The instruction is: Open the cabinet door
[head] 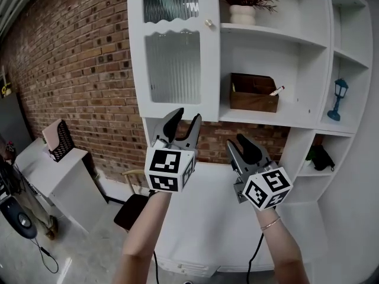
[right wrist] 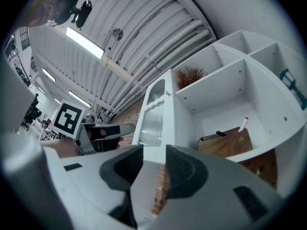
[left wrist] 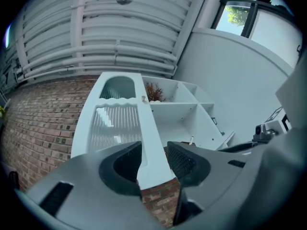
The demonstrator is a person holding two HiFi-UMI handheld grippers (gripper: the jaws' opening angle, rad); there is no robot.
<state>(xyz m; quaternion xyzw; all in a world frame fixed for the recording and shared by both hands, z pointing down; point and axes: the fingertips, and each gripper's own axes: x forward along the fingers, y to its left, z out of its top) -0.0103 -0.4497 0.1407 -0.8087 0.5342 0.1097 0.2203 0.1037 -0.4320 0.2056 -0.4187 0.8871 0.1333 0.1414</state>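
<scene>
Head view: both grippers are held up in front of a white shelf unit (head: 278,46) against a brick wall, below its closed part.
Cabinet door: the ribbed-glass cabinet door (head: 174,52) fills the unit's upper left and looks shut, flush with its frame. Its small knob (head: 208,23) sits high on the door's right edge, well above both grippers.
Left gripper: the left gripper (head: 183,117) has its jaws apart with nothing between them. It is near the door's bottom edge but not touching it.
Right gripper: the right gripper (head: 244,142) is lower and to the right, jaws spread wide and empty.
Risk, knob: the knob is small and rounded, so pads closing off-centre would likely slip off it and the door would stay shut.
Risk, swing: the hinges are probably on the left. If so, the door would swing outward – a gripper waiting just under it could get clipped or block it.
Risk, pot: the white pot (head: 243,13) stands just right of the knob, so a reach drifting right could knock it.
Pot contents: dried reddish sprigs.
Wooden box: the wooden box (head: 253,92) on the middle shelf holds a pen-like stick (head: 276,90) leaning at its right end.
Mesh basket: the black mesh basket (head: 63,144) on the low unit at far left holds a pinkish board (head: 52,132).
Lower right compartment: a dark object (head: 323,157) – I cannot tell what it is.
</scene>
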